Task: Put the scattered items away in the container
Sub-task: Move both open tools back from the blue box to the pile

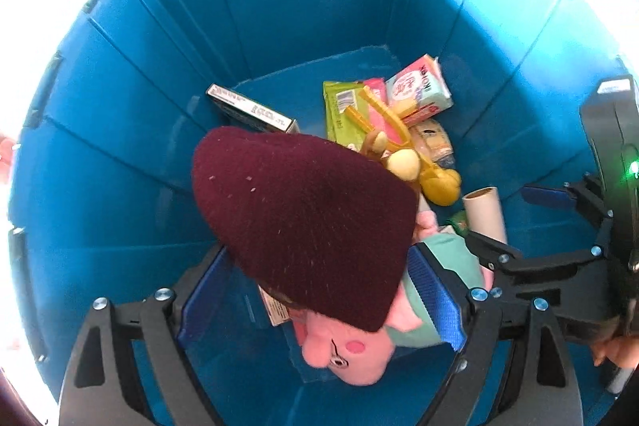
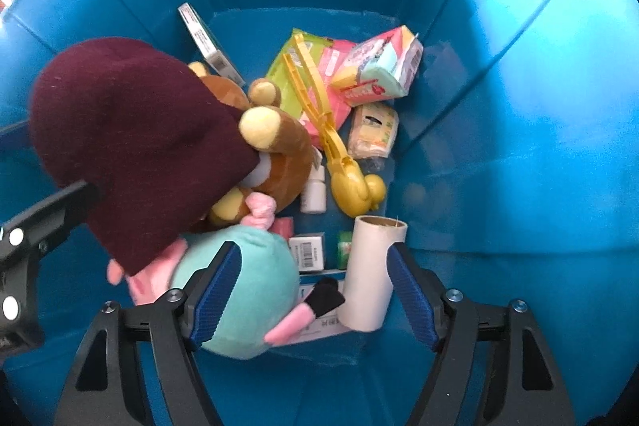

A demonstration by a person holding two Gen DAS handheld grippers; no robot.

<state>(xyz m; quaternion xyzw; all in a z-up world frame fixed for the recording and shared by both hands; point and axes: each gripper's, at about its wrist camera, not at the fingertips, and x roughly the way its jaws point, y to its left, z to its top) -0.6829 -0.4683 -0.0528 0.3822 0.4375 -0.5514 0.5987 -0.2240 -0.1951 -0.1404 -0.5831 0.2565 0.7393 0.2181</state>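
I look down into a deep blue bin [image 1: 131,130] [image 2: 519,146]. A maroon knit beanie [image 1: 303,222] [image 2: 135,146] lies on a pink pig plush in a teal dress [image 1: 343,350] [image 2: 239,290] and a brown bear plush [image 2: 275,150]. My left gripper [image 1: 319,290] is open, its blue pads either side of the beanie without pressing it. My right gripper [image 2: 313,290] is open above the pig's legs and a cardboard tube [image 2: 371,270] [image 1: 485,214]; the tube stands by the right pad.
On the bin floor lie a yellow duck-shaped tong [image 2: 339,154] [image 1: 431,178], tissue packs [image 2: 383,70] [image 1: 419,90], a green packet [image 1: 339,114], small boxes [image 1: 251,110] [image 2: 307,250] and a white bottle [image 2: 313,194]. The bin walls rise steeply all round.
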